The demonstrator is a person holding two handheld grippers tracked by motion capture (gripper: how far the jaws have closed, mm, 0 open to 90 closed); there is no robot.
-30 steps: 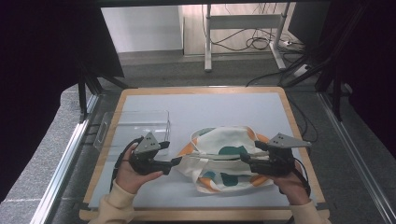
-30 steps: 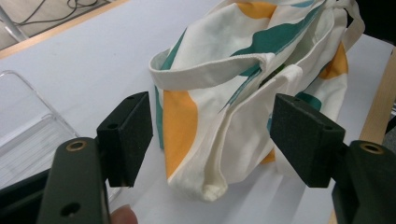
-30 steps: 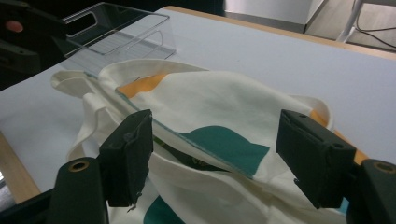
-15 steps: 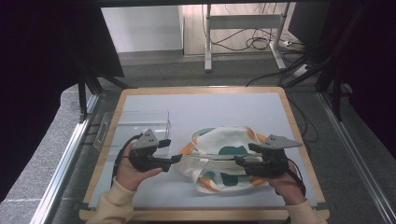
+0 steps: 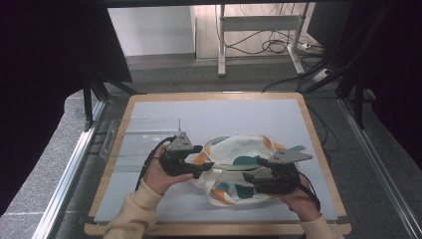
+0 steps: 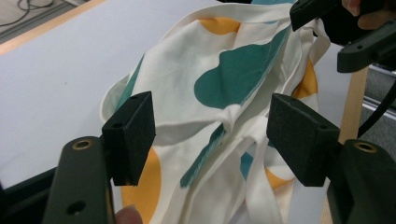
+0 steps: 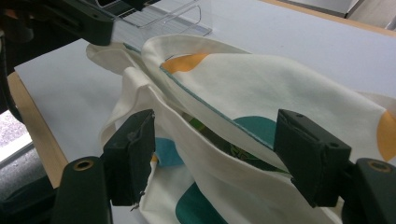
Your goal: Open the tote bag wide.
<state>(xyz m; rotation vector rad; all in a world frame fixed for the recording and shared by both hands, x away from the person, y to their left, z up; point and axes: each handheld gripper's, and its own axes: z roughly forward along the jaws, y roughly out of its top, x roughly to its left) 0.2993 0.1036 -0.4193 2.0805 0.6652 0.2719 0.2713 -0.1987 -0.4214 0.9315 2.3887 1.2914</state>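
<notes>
The left claw (image 5: 206, 167) stands released, its jaws apart on either side of the bag (image 5: 244, 167) without the pads pressing on the cloth. In the left gripper view the two black pads (image 6: 133, 130) frame the crumpled cream fabric, a knotted strap lying between them. The left hand (image 5: 159, 174) holds this claw low over the bag's left edge, a cream sleeve (image 5: 132, 216) coming in from the bottom of the high view.

The right claw (image 5: 249, 181) is released too, its jaws wide around a fold of the bag; in the right gripper view the cloth passes between the pads (image 7: 133, 154), and they do not pinch it. The right hand (image 5: 298, 199) holds it at the bag's lower right side.

The bag is cream cloth with teal and orange patches. It lies crumpled on the desk (image 5: 224, 114), a little right of the middle and toward the near edge, between the two claws. Its mouth gapes slightly in the right gripper view, with something green just inside; I cannot tell what.

A clear plastic tray (image 5: 134, 142) sits on the desk's left side, just beyond the left hand and apart from the bag. The desk has a pale sheet on top and a wooden rim (image 5: 318, 144).
</notes>
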